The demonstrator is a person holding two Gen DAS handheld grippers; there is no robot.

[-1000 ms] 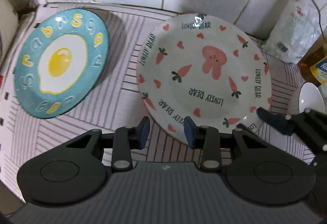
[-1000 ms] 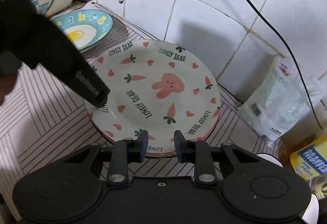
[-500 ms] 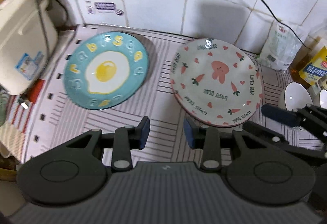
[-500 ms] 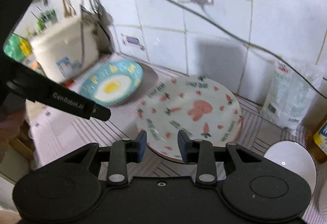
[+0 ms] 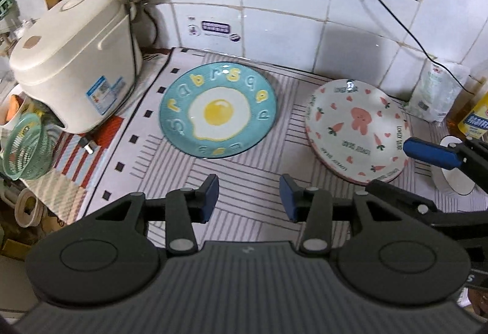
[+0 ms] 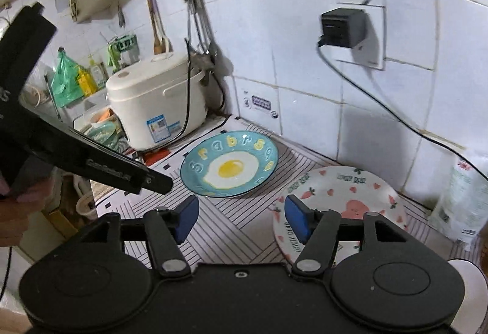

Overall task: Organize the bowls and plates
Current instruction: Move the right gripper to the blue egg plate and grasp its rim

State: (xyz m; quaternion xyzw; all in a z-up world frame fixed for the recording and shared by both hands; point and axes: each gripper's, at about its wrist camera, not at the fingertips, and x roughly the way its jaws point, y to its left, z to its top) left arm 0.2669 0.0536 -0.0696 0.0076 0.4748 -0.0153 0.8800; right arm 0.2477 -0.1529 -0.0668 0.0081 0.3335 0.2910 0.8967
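Note:
A blue plate with a fried-egg picture lies on the striped mat. To its right lies a white plate with a pink rabbit and carrots. A white bowl sits further right, its rim also in the right wrist view. My left gripper is open and empty, above the mat in front of both plates. My right gripper is open and empty, raised between the two plates. Its blue fingertip shows over the rabbit plate's right edge.
A cream rice cooker stands at the back left with a green basket beside it. A white bag and a yellow bottle stand at the back right. A plug and cable hang on the tiled wall.
Both grippers have pulled back and up from the rabbit plate and opened wider. The rabbit plate stays on the mat. The view now takes in the rice cooker and wall.

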